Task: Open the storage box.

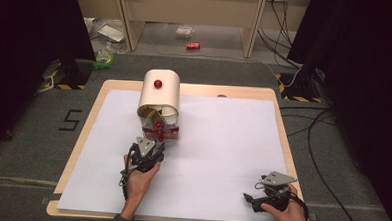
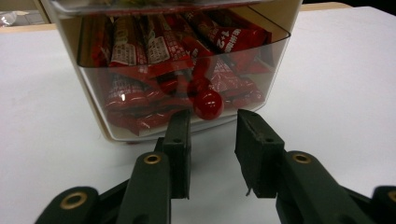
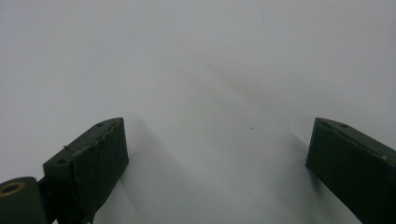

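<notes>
Red knob (image 2: 208, 103) on the clear front flap (image 2: 187, 88) of the snack box (image 1: 159, 96) is your target. It sits low on the box front, facing you, just ahead of your left tongs (image 2: 212, 128). The box stands at the far-left-centre of the white surface (image 1: 222, 141), cream domed lid w/ a second red knob (image 1: 157, 83) on top. Inside, behind the clear flap: red snack packets (image 2: 140, 51), stacked, lots of them.

Left tongs: narrowed but not pressed together, gap between the pads, nothing pinched. The knob is at the mouth of the gap, just beyond the tips, nearer the left-hand pad in the left gripper view. Can't tell if that pad touches it; looks just short. In the high view your left hand (image 1: 140, 180) is right up at the box front.

Right tongs (image 3: 217, 154): spread wide, empty, hovering over bare white surface at the near right corner, well apart from the box. Right hand (image 1: 289, 214) parked there.

Progress, my read: early. Approach is done, tongs lined up w/ the knob. Grip not yet made. In the high view the box front looks partly open, but can't confirm how far. Left to do, probably: nudge fwd so the knob sits between the pads, pinch it, swing or pull the flap, then get at the packets. No packet is out on the surface.
</notes>
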Motion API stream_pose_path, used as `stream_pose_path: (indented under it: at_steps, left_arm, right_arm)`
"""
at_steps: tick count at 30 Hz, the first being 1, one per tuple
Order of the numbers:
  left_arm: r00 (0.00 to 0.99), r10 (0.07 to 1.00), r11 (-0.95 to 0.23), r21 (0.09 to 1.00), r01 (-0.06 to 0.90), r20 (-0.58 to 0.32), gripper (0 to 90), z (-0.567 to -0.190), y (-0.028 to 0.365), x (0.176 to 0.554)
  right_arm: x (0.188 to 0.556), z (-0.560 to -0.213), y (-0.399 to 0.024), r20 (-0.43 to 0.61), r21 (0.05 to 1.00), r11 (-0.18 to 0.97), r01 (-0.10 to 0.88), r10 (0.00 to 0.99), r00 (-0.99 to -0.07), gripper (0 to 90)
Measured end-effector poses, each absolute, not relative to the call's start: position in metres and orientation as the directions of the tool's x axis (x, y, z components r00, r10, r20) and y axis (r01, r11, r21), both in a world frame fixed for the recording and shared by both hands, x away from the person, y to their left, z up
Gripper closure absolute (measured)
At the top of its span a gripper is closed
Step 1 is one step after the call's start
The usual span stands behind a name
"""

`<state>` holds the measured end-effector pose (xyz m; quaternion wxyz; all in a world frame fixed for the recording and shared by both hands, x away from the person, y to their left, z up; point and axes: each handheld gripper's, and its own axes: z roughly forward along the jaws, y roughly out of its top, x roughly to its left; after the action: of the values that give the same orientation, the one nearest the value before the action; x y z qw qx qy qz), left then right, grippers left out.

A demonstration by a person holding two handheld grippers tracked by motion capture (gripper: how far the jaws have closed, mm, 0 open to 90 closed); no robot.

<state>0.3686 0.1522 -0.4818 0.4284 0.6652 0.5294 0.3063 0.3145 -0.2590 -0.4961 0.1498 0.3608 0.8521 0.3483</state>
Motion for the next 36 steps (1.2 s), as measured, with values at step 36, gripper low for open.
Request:
stream_pose_path:
  at_steps: [36]
  left_arm:
    - [0.130,0.991,-0.079,0.911,0.404,0.028,73.2,-0.488,0.131,0.371]
  right_arm:
    - [0.314,-0.496,-0.259,-0.004,0.702,0.497,0.510,0.719,-0.695,5.7]
